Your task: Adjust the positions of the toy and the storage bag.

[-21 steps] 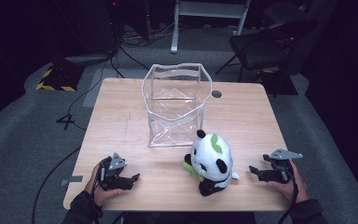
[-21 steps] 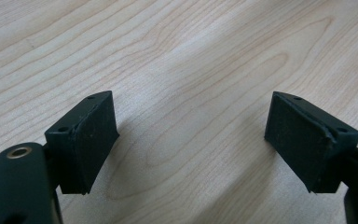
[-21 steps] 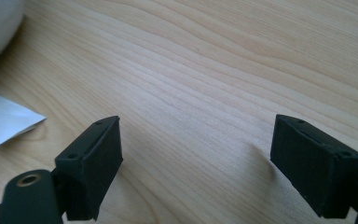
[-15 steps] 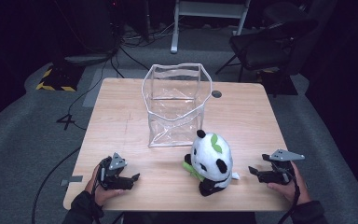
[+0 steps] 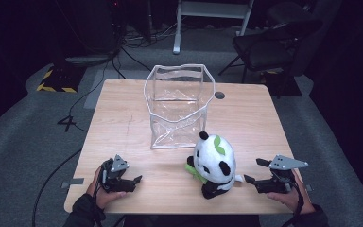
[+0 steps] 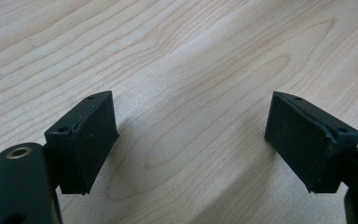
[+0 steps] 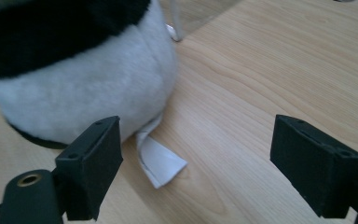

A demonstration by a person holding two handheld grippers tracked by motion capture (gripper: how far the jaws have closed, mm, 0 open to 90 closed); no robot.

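no shift since the earlier frames. right gripper (image 5: 260, 177) spread wide, empty, just beside the black-and-white plush panda (image 5: 212, 163) with its white fabric tag (image 7: 161, 161), near the front edge of the light wooden table (image 5: 123, 118). left gripper (image 5: 134, 182) spread over bare wood at the front left. clear plastic bag (image 5: 179, 106) upright behind the panda; open tabletop on both sides.

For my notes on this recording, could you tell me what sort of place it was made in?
Probably a lab or studio set up for recording: a wooden table on grey carpet, loose cables across the floor, hazard tape marking it, and an office chair pushed aside in the dark.
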